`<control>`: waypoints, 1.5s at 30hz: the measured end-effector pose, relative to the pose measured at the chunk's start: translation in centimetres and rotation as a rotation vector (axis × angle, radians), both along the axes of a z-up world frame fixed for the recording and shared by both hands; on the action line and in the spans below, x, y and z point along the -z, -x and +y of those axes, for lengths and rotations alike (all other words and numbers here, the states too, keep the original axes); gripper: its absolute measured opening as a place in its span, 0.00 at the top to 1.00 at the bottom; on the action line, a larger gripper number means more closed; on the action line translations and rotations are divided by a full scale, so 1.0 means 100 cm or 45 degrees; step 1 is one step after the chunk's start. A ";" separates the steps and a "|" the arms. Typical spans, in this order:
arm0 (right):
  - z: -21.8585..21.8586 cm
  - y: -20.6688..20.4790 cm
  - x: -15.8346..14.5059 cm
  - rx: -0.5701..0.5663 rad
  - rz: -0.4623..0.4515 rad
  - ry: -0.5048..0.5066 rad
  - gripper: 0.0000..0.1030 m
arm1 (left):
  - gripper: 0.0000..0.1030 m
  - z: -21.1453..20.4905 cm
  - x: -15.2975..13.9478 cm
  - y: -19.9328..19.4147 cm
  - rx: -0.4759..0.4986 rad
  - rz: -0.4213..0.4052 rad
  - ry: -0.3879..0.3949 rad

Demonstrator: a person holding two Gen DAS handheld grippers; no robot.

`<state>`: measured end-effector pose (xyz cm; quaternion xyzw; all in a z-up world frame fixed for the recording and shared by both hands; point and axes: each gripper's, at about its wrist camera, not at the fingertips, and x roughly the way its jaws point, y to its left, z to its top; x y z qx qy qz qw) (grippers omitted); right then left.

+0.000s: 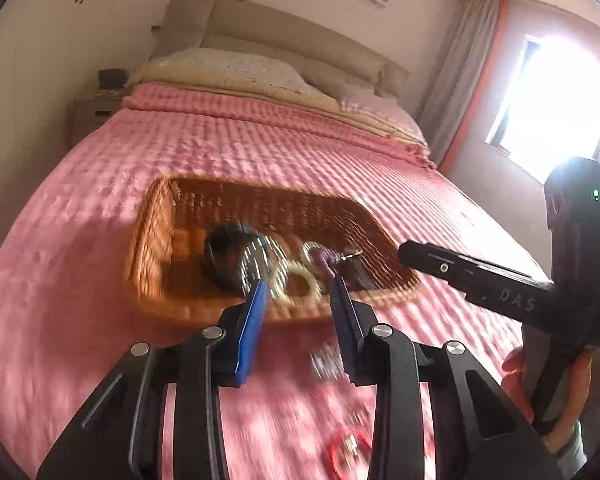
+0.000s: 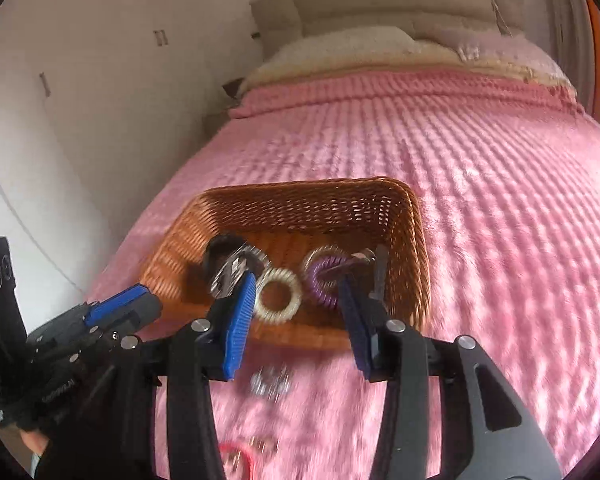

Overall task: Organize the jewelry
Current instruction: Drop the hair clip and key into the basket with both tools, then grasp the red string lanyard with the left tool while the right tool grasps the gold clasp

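The left gripper (image 1: 298, 290) has its jaws spread wide with nothing between them. The right gripper (image 2: 300, 282) is likewise parted and holds nothing. The two sit side by side, the right one's handle gripped by a bare hand (image 1: 556, 396).

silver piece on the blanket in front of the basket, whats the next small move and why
Probably lower the right gripper onto the small silver piece and close on it. Its jaws are open and empty, with the piece lying on the pink blanket between and just below them, still outside the wicker basket that already holds the coil rings. The picture is blurred, so alignment is uncertain.
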<state>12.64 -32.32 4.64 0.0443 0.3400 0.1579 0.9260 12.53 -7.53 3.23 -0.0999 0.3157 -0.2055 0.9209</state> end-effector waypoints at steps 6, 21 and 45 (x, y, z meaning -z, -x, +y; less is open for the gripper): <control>0.007 0.049 0.023 -0.078 0.006 -0.004 0.61 | 0.67 -0.001 0.044 0.056 0.084 0.194 0.063; 0.005 0.058 0.087 -0.066 0.169 -0.004 0.61 | 0.98 -0.048 0.087 0.064 0.058 0.335 -0.262; 0.056 0.058 0.109 -0.128 0.162 0.345 0.83 | 0.95 0.044 0.091 0.066 -0.051 0.395 -0.104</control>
